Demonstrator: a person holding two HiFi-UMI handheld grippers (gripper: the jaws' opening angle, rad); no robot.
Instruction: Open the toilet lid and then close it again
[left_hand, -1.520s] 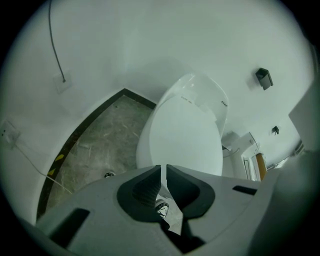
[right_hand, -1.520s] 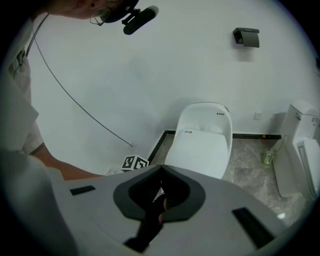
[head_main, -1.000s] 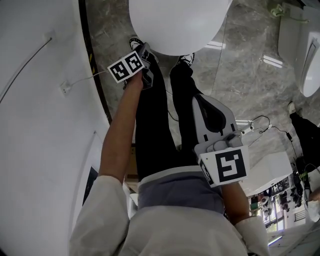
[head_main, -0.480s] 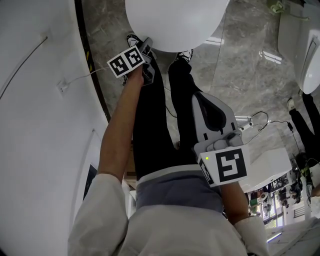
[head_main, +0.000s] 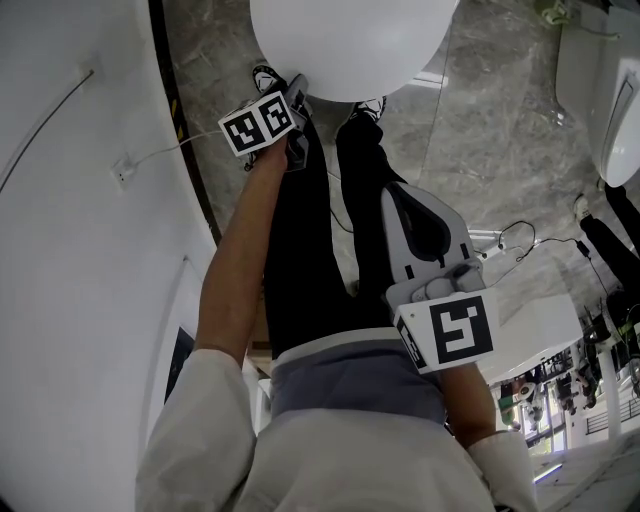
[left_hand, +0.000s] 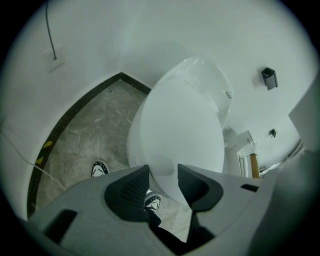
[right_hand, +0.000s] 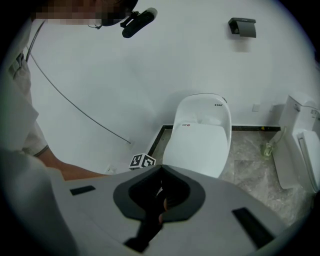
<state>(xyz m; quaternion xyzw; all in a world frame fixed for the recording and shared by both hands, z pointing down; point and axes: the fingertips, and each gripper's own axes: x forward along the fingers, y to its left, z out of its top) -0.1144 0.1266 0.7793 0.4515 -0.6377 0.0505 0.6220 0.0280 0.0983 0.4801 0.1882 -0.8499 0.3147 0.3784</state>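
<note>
Grey marble floor (head_main: 490, 140) around closed toilet lid (head_main: 350, 50), second toilet (head_main: 622, 110) nearby.

toilet lid (head_main: 350, 45) down, l gripper (left_hand: 163, 171) at its front edge, wall (head_main: 80, 250) on left.

Grey marble floor (head_main: 480, 140), white wall (head_main: 70, 300) with a socket (head_main: 122, 173), second toilet (right_hand: 300, 155).

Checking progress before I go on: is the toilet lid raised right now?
No, the toilet lid lies flat and closed in the left gripper view.
</note>
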